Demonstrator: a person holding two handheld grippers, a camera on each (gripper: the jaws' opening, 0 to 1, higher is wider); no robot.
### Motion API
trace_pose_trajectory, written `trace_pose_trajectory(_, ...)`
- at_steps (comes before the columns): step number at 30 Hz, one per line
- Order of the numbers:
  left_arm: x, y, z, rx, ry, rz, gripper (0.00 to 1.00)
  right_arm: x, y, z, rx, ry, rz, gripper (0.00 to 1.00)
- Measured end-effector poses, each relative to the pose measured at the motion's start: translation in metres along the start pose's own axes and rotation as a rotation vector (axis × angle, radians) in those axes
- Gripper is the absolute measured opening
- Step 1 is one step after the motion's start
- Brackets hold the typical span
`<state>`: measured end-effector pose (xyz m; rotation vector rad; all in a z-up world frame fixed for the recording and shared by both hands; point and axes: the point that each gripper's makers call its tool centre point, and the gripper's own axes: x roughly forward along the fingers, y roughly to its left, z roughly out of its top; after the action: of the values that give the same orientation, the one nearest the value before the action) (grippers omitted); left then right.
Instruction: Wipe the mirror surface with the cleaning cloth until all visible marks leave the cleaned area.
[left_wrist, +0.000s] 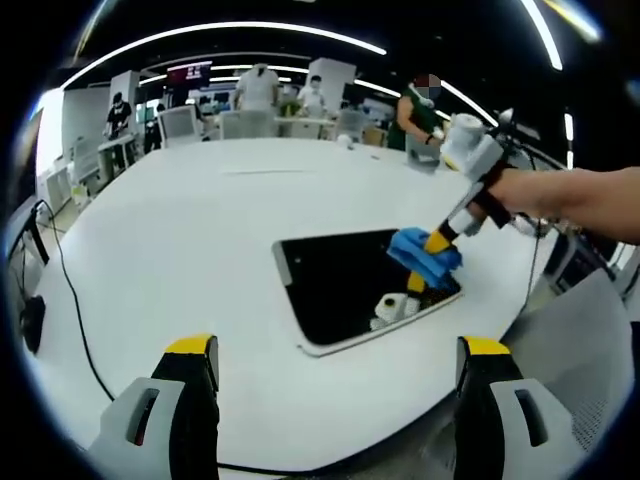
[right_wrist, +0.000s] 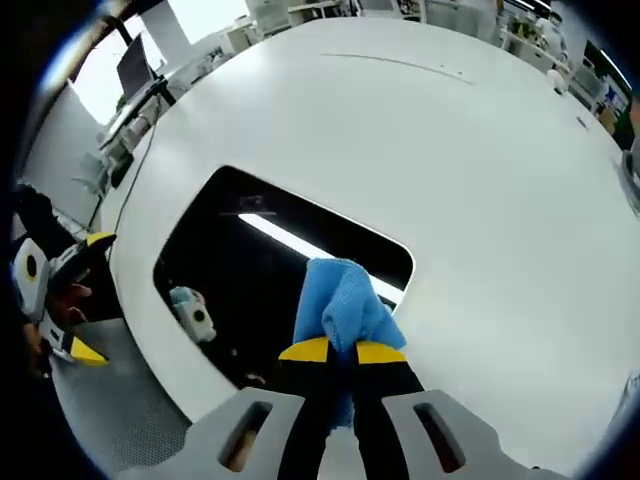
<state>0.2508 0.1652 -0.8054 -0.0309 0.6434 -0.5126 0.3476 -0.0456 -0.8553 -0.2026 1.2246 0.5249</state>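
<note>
- Right gripper (right_wrist: 340, 352): its yellow-tipped jaws are pressed together on a blue cloth (right_wrist: 342, 300), which bunches up just beyond the tips at 12 o'clock in the right gripper view.
- The cloth rests on the mirror (right_wrist: 240, 270), near the mirror's edge at 3 o'clock; a bright ceiling strip light reflects in the dark glass just past the cloth.
- In the left gripper view the same gripper (left_wrist: 436, 243) comes in from 2 o'clock, held by a person's hand (left_wrist: 520, 192), and presses the cloth (left_wrist: 424, 256) onto the mirror's (left_wrist: 345, 285) far right corner.
- Left gripper (left_wrist: 340, 350): its jaws stand spread wide at 6 o'clock, holding nothing, above the white desk (left_wrist: 180, 250) on the near side of the mirror.
- In the right gripper view the left gripper (right_wrist: 60, 300) sits at 9 o'clock, off the desk's (right_wrist: 480, 150) edge.
- A black cable (left_wrist: 70, 300) lies along the desk's edge at 9 o'clock.
- No containers can be made out on the desk.
</note>
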Motion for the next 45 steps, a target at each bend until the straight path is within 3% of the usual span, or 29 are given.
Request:
trace_pose_trajectory(18, 0.0, 0.0, 0.002, 0.005, -0.009, -0.002, 0.99, 0.006, -0.018, 0.024, -0.003, -0.001, -0.007, 0.02)
trace_pose_trajectory(22, 0.0, 0.001, 0.002, 0.001, -0.011, 0.0, 0.99, 0.016, -0.028, 0.033, -0.008, -0.001, -0.011, 0.02)
trace_pose_trajectory(45, 0.001, 0.0, 0.001, 0.002, -0.001, -0.001, 0.99, 0.022, -0.042, 0.051, -0.005, -0.002, -0.023, 0.02)
